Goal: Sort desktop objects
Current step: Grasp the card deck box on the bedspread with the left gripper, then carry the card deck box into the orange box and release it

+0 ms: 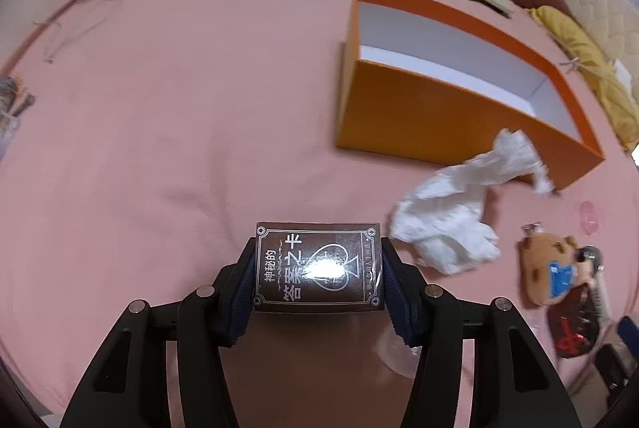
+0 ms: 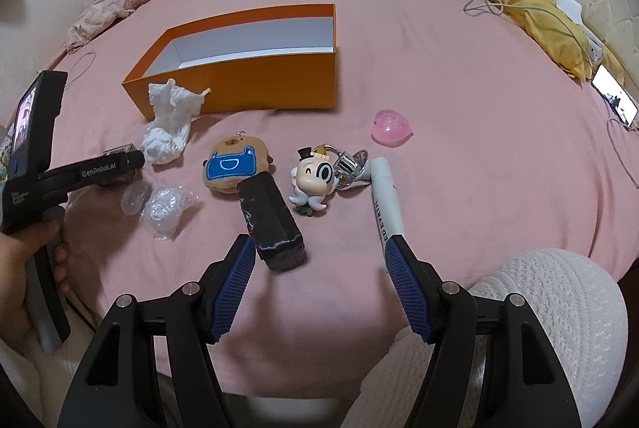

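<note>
L gripper clamps card box, glossy wrap: could slip before orange box, upper right. R gripper wide, empty.

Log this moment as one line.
left gripper: shut on card box | right gripper: open, empty | orange box: empty | stage: card box grasped

L gripper, black w/ blue ribbed pads, angled down, jaws clamped on a dark brown card box. R gripper same build, angled down, jaws wide apart, nothing between. Bare hand grips L handle.
</note>
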The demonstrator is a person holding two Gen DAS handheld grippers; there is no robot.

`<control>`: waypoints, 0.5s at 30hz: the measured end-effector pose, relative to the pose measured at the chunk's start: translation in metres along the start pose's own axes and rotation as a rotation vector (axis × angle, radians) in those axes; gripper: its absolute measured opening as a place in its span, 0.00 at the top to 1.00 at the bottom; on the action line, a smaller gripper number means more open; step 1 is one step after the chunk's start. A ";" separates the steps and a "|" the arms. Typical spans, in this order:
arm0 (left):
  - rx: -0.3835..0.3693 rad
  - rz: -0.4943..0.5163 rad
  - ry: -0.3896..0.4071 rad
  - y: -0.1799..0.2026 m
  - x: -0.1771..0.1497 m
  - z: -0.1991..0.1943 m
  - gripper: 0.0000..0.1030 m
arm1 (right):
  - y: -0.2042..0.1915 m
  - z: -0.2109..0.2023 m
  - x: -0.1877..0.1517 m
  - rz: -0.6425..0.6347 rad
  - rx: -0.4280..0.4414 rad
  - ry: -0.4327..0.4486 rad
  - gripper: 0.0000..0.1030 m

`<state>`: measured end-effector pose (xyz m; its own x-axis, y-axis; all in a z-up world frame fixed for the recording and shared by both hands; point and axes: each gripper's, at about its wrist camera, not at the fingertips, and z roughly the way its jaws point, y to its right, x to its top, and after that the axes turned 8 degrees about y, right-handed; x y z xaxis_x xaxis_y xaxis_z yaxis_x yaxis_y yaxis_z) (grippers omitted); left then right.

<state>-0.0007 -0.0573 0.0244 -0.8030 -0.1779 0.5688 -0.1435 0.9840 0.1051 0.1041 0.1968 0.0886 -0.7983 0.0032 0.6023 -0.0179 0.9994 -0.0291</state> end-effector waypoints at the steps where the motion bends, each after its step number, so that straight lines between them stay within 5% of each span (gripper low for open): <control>1: -0.018 -0.004 0.006 0.000 0.000 -0.003 0.47 | 0.000 0.000 0.000 0.000 0.000 0.000 0.34; 11: -0.164 0.027 0.213 0.007 0.001 -0.060 0.47 | 0.001 0.000 0.001 0.009 0.016 0.004 0.34; 15: -0.173 0.050 0.224 0.012 0.002 -0.069 0.47 | -0.001 0.000 0.001 0.012 0.013 0.007 0.34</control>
<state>0.0361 -0.0460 0.0826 -0.6563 -0.1444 0.7405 0.0089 0.9800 0.1990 0.1029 0.1962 0.0896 -0.7942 0.0152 0.6074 -0.0165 0.9988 -0.0466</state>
